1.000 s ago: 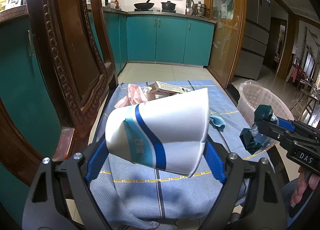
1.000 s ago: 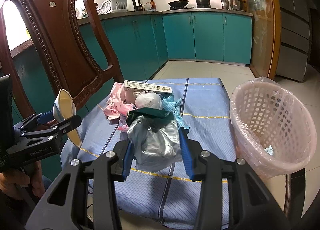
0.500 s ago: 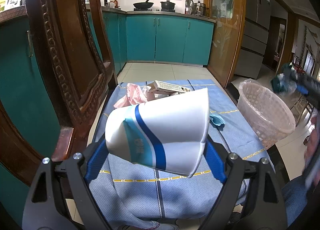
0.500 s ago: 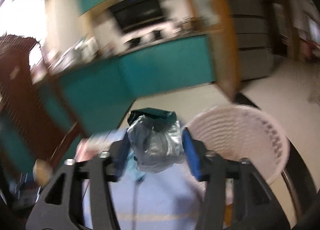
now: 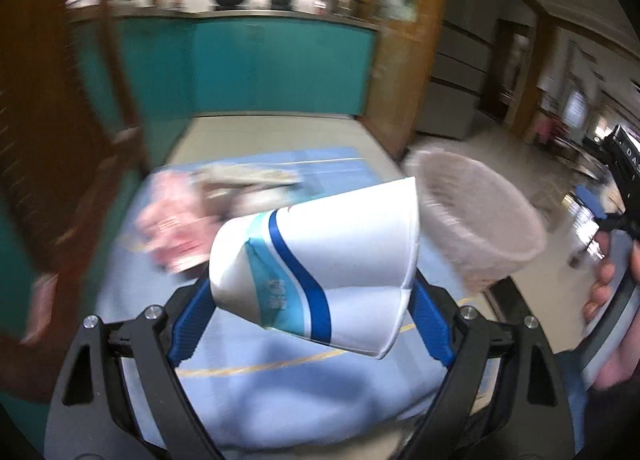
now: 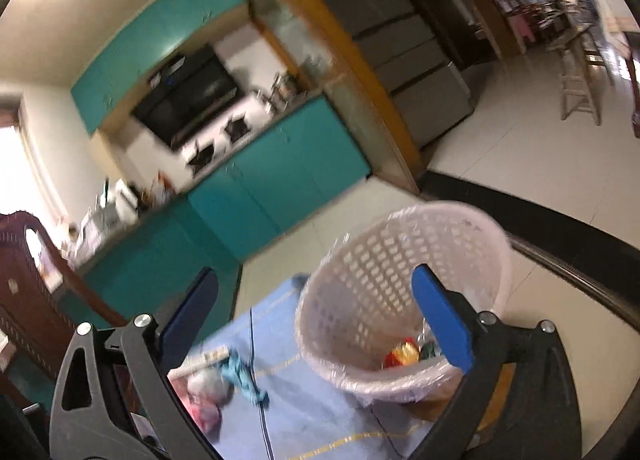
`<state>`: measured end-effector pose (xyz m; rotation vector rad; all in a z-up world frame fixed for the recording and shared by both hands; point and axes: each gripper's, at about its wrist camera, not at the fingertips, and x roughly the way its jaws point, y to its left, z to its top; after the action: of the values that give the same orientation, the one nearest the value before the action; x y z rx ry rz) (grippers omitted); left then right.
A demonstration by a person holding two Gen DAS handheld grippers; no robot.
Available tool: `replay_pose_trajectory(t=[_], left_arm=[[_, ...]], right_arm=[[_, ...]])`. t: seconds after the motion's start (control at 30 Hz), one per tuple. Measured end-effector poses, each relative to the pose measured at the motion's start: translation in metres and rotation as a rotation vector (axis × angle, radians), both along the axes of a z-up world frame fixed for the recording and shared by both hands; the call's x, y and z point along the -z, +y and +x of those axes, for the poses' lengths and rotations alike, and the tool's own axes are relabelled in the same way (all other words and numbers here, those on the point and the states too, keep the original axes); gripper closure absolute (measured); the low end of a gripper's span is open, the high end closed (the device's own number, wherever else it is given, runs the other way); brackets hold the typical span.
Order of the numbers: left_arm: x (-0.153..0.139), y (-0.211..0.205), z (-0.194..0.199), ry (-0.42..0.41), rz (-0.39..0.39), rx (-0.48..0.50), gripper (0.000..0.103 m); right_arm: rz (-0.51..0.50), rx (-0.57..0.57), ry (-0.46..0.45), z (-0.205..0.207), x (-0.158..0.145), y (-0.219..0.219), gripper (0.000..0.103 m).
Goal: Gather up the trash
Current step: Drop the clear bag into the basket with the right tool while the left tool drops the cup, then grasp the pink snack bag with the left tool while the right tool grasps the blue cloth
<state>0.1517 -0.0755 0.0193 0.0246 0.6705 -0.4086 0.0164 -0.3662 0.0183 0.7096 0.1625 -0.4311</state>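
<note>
My left gripper (image 5: 316, 296) is shut on a squashed white paper cup (image 5: 320, 264) with blue stripes, held above the blue tablecloth (image 5: 280, 376). The pink lined waste basket (image 5: 476, 216) stands at the table's right edge, just right of the cup. My right gripper (image 6: 316, 316) is open and empty, tilted, above the basket (image 6: 400, 272). Red, yellow and dark green trash (image 6: 408, 352) lies in the basket's bottom. Pink wrappers (image 5: 172, 228), a flat carton (image 5: 248, 176) and a teal scrap (image 6: 244, 376) lie on the cloth.
A carved wooden chair (image 5: 52, 140) stands at the table's left. Teal kitchen cabinets (image 5: 272, 64) are behind the table. A grey fridge (image 6: 404, 60) is at the back right. My right hand tool (image 5: 616, 220) shows at the left wrist view's right edge.
My right gripper swung over the basket, opened and let go of the silver and green wrapper. My left gripper moved right toward the basket with the cup in it.
</note>
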Motion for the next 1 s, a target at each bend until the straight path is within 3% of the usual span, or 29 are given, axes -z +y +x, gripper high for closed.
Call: replay_pose_trajectory(t=[0.1,0.23,0.37,0.43,0.53,0.63,0.7,0.87,0.93,1.0], left_arm=[[-0.019,-0.061,0.020,-0.015,-0.017,0.102,0.014],[-0.042,-0.150,0.057,-0.007,-0.098,0.245,0.010],[-0.024,-0.175,0.080,0.059,-0.056,0.271,0.005],[-0.011,-0.156,0.079,0.102,-0.048,0.258,0.005],[-0.002,-0.106,0.064,0.072,-0.016,0.204,0.004],[0.007,-0.046,0.041,0.024,0.117,0.048,0.004],[0.013,-0.009,0.025,-0.003,0.163,-0.053,0.003],[0.036,0.056,0.012,0.054,0.183,-0.245,0.003],[0.048,0.071,0.012,0.125,0.174,-0.275,0.003],[0.048,0.078,0.007,0.123,0.145,-0.276,0.003]], right_arm=[[0.036,0.074,-0.045,-0.016,0.001,-0.014,0.008],[0.050,0.125,-0.076,-0.028,0.004,-0.019,0.008],[0.029,0.086,-0.054,-0.019,0.003,-0.013,0.008],[-0.003,0.039,-0.037,-0.012,0.001,-0.008,0.008],[-0.074,-0.065,0.029,0.008,-0.002,0.009,0.008],[-0.139,-0.188,0.103,0.031,-0.002,0.033,0.008],[-0.207,-0.297,0.170,0.048,0.000,0.060,0.008],[-0.299,-0.540,0.310,0.078,0.014,0.120,0.008],[-0.342,-0.586,0.348,0.083,0.018,0.135,0.008],[-0.375,-0.617,0.379,0.088,0.022,0.146,0.008]])
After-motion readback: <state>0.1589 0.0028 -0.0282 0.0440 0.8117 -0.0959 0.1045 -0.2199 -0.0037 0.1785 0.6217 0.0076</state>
